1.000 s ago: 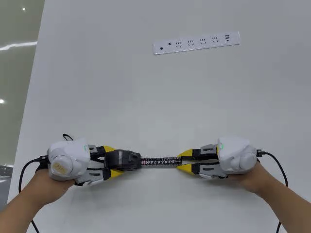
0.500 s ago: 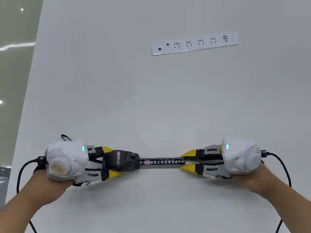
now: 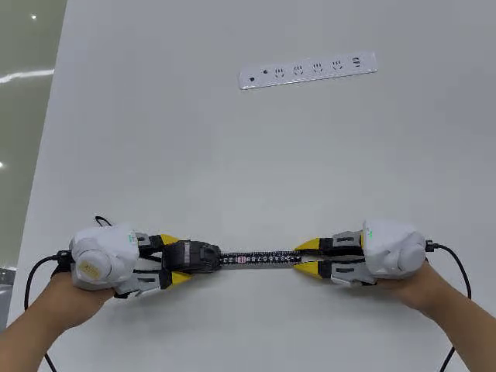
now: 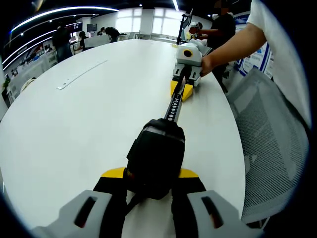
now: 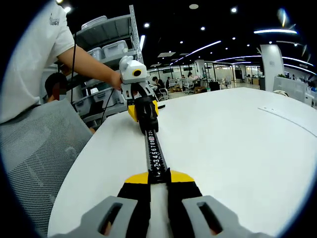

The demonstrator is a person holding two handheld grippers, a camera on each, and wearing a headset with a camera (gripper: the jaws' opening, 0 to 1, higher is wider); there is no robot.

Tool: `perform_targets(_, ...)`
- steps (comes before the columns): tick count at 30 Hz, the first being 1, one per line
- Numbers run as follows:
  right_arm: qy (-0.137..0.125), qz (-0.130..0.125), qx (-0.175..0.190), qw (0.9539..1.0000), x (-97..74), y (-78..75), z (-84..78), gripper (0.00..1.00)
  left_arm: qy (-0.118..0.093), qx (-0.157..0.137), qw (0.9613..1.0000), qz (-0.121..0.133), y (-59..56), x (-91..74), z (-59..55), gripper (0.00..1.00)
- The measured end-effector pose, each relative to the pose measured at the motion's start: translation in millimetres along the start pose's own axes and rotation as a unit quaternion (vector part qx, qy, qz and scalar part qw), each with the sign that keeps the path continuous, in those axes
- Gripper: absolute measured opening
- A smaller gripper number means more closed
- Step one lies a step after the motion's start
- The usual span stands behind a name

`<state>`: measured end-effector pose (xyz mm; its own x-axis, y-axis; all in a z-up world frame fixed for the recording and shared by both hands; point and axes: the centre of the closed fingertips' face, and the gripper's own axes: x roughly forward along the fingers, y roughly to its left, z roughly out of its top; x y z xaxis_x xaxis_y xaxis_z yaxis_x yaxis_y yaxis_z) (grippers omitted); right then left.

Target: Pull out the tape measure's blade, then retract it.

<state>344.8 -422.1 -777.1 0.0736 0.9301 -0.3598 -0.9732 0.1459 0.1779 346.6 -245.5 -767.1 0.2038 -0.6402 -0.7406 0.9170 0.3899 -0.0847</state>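
Tape measure (image 3: pixel 200 256) case sits low on the white table (image 3: pixel 232 155), clamped between the left gripper (image 3: pixel 175 259) jaws. Blade (image 3: pixel 260 257) extended toward the right gripper (image 3: pixel 305 256), whose jaws pinch its end. Power strip (image 3: pixel 308 70) lies well apart, across the table.

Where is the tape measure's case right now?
In the head view the tape measure case sits low left on the white table, clamped in the left gripper, its blade stretched to the right gripper.
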Motion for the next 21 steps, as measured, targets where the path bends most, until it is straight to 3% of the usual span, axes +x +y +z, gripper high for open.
perform_targets(21,-0.002,-0.012,0.009,0.9999,-22.8,-3.0,-7.5,0.1,0.001,0.0,1.0,0.001,0.0,-0.2,0.7,0.3)
